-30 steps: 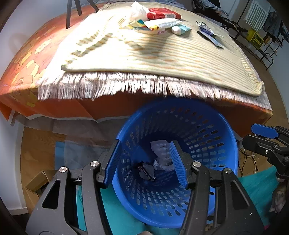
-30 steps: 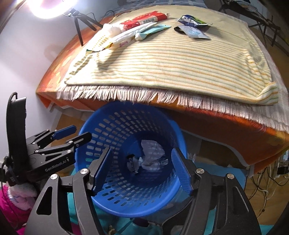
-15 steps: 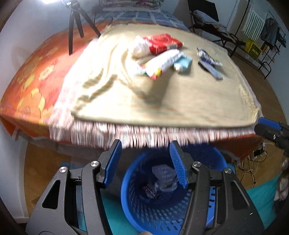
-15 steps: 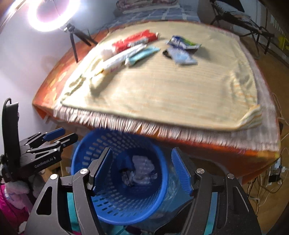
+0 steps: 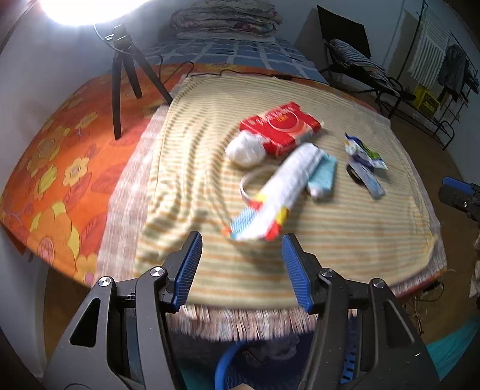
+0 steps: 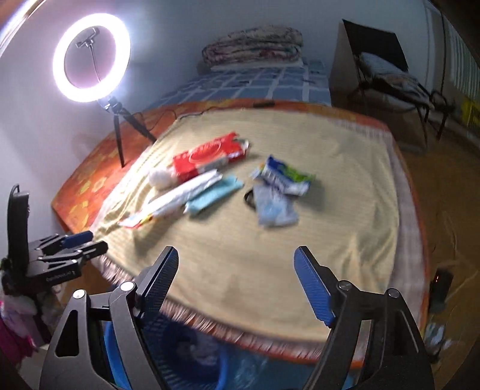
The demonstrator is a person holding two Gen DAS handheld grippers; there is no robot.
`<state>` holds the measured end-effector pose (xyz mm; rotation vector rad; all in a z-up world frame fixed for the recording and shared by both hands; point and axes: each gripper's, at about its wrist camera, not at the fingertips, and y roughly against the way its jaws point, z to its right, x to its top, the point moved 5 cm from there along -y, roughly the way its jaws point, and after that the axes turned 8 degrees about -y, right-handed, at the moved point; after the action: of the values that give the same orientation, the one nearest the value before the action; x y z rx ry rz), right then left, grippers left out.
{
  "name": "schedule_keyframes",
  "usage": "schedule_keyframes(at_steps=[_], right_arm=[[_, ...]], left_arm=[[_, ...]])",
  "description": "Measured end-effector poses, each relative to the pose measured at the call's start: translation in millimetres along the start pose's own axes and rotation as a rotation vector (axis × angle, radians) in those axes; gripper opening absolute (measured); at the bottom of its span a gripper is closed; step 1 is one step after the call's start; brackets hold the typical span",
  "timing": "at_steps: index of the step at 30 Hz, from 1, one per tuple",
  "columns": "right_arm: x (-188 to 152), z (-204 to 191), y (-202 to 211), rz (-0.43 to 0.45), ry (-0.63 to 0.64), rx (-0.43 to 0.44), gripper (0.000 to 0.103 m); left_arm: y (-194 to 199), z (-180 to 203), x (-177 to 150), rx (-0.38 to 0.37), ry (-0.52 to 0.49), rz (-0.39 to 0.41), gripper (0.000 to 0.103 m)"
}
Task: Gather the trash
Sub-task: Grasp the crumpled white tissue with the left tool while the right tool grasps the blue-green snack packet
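Trash lies on the striped mat on the bed: a red packet, a white crumpled ball, a long white wrapper, a light blue packet and a blue-green wrapper beside a clear sachet. My left gripper hangs open and empty above the mat's near edge, just short of the long wrapper. My right gripper is empty, its jaws opening, over the mat's front part. The blue basket shows only at the bottom, under the fringe.
A lit ring light on a black tripod stands on the orange flowered sheet at the left. Folded blankets lie at the far end. A dark chair and a clothes rack stand on the right.
Both grippers rose from over the basket toward the bed. The basket slid to the bottom of both views and the trash came nearer. The right jaws spread wider.
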<state>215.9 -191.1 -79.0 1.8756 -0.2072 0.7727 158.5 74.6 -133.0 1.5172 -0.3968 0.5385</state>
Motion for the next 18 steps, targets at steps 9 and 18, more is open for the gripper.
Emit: schedule_keyframes(at_steps=[9, 18], right_arm=[[38.4, 24.0, -50.8, -0.107, 0.099, -0.017, 0.079], [73.4, 39.9, -110.8, -0.190, 0.167, -0.007, 0.079]], left_arm=[[-42.6, -16.2, 41.0, 0.014, 0.009, -0.026, 0.057], [-82.4, -6.1, 68.0, -0.003, -0.031, -0.058, 0.057]])
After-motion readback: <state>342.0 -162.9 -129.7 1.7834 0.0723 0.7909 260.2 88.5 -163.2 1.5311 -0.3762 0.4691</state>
